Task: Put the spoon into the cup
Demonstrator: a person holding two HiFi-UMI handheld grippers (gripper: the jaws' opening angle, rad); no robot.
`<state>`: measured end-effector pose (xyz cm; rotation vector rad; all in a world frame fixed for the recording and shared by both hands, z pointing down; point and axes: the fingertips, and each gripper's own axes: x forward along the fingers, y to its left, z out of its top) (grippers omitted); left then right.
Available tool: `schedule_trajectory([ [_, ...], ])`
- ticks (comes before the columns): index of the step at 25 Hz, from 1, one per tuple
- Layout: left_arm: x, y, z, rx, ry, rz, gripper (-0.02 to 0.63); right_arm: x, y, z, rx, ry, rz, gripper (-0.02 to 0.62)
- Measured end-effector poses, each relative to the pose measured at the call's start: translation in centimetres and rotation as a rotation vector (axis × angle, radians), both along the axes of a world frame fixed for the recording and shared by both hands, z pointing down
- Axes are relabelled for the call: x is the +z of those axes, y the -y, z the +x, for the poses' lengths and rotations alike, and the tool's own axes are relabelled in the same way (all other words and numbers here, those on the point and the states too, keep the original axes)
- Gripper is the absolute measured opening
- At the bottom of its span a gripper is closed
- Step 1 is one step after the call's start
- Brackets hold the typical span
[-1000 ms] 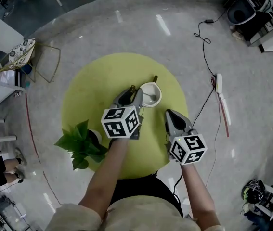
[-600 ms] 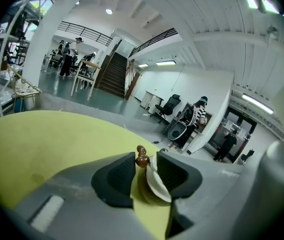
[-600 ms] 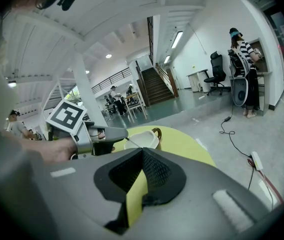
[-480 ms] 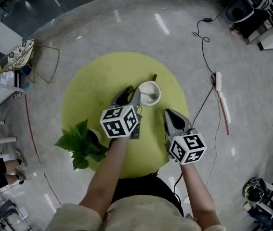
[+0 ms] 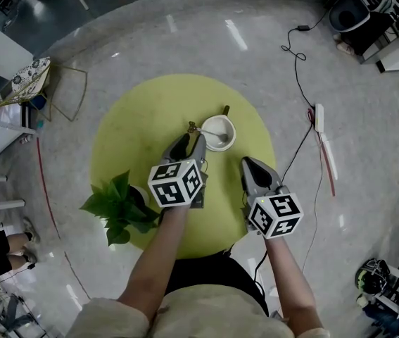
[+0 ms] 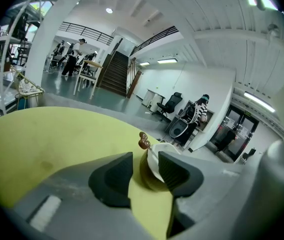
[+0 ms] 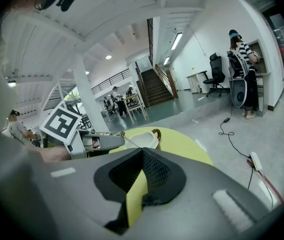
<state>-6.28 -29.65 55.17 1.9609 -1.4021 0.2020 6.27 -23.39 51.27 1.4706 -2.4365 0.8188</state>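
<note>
A white cup stands near the middle of the round yellow-green table. The spoon lies in it, its handle leaning out over the left rim. My left gripper sits just short of the cup on its near left side. Its jaws have just been opening and now stand open with nothing between them; the left gripper view shows the spoon's end and the cup beyond the tips. My right gripper hovers to the right of the cup, shut and empty. The cup lies ahead of it.
A potted green plant stands at the table's near left edge, beside my left arm. On the floor to the right lie a power strip and cables. Chairs and desks stand further off.
The left gripper has let go of the spoon and drawn back a little from the cup. The spoon now rests in the cup by itself. The right gripper has stayed put.
</note>
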Motion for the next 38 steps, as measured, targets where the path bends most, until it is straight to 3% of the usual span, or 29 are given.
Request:
schedule_trajectory([
  [10, 0.0, -2.2, -0.8, 0.005, 0.046, 0.007, 0.146, -0.3, -1.0, -0.3, 0.003, 0.002, 0.011, 0.002],
  [21, -1.2, -5.1, 0.3, 0.088, 0.174, 0.057, 0.098, -1.3, -2.9, 0.0, 0.0, 0.004, 0.04, 0.002],
  [38, -3.5, -10.5, 0.8, 0.107, 0.189, 0.086, 0.044, -3.3, -6.6, 1.1, -0.005, 0.014, 0.091, 0.002],
])
